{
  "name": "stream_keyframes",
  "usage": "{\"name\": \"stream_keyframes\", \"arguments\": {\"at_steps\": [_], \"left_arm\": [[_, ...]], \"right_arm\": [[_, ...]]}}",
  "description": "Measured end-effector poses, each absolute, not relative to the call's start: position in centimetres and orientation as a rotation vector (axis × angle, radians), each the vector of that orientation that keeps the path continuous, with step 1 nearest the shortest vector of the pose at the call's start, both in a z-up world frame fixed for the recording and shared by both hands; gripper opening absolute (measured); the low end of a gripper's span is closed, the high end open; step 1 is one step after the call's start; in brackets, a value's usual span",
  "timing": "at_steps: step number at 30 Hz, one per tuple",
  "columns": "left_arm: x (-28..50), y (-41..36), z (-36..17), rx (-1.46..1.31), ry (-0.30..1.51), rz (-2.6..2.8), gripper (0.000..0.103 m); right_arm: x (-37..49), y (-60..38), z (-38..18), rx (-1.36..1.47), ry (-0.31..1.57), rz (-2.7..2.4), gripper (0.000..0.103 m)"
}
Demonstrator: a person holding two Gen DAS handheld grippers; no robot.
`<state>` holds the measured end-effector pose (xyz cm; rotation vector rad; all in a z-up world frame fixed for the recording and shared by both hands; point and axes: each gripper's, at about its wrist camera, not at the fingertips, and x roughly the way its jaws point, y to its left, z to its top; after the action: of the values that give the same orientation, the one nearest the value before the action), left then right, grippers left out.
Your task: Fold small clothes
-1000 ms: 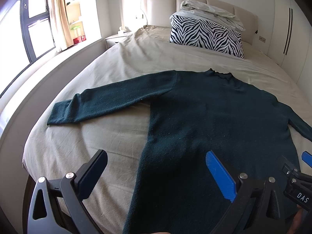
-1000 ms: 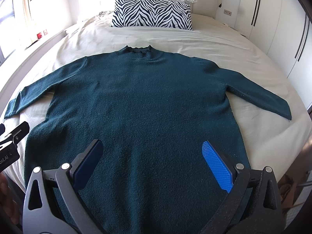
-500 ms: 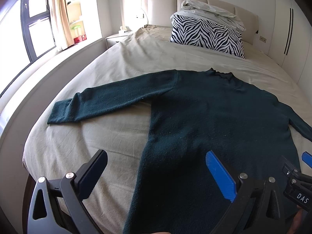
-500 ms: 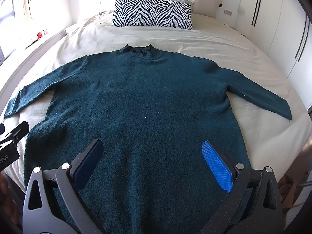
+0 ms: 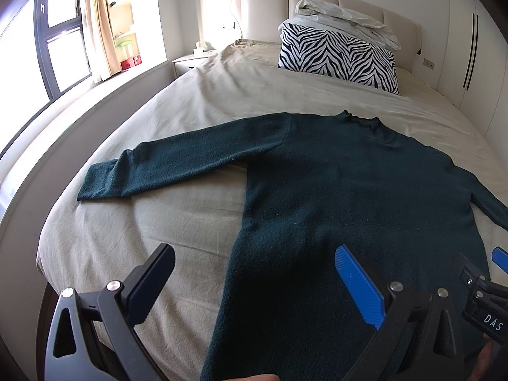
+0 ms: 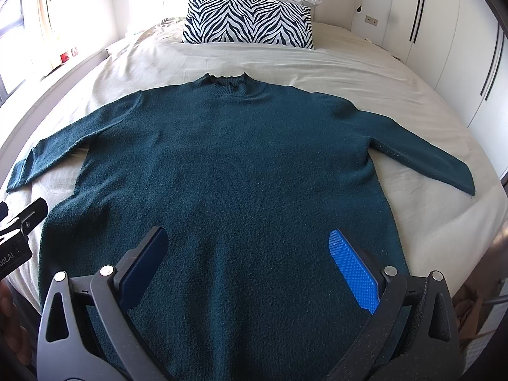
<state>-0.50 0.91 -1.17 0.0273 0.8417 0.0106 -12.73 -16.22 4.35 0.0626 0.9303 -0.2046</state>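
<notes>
Dark teal sweater [image 6: 241,171] lies flat on the beige bed [image 6: 365,73], both sleeves out to the sides, collar toward the zebra-print pillow [image 6: 247,20]. Left claw [image 5: 254,279] is spread wide, holding nothing, over the sweater's left side edge near the hem. Right claw [image 6: 250,263] is spread wide too, empty, poised over the lower body of the knit
</notes>
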Motion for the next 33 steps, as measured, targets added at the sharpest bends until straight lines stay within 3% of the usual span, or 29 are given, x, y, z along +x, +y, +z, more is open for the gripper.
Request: {"name": "stream_keyframes", "arguments": {"at_steps": [33], "left_arm": [[-0.45, 1.49, -1.72, 0.027, 0.846, 0.012, 0.103]], "right_arm": [[-12.56, -16.08, 4.28, 0.047, 0.930, -0.203, 0.103]]}}
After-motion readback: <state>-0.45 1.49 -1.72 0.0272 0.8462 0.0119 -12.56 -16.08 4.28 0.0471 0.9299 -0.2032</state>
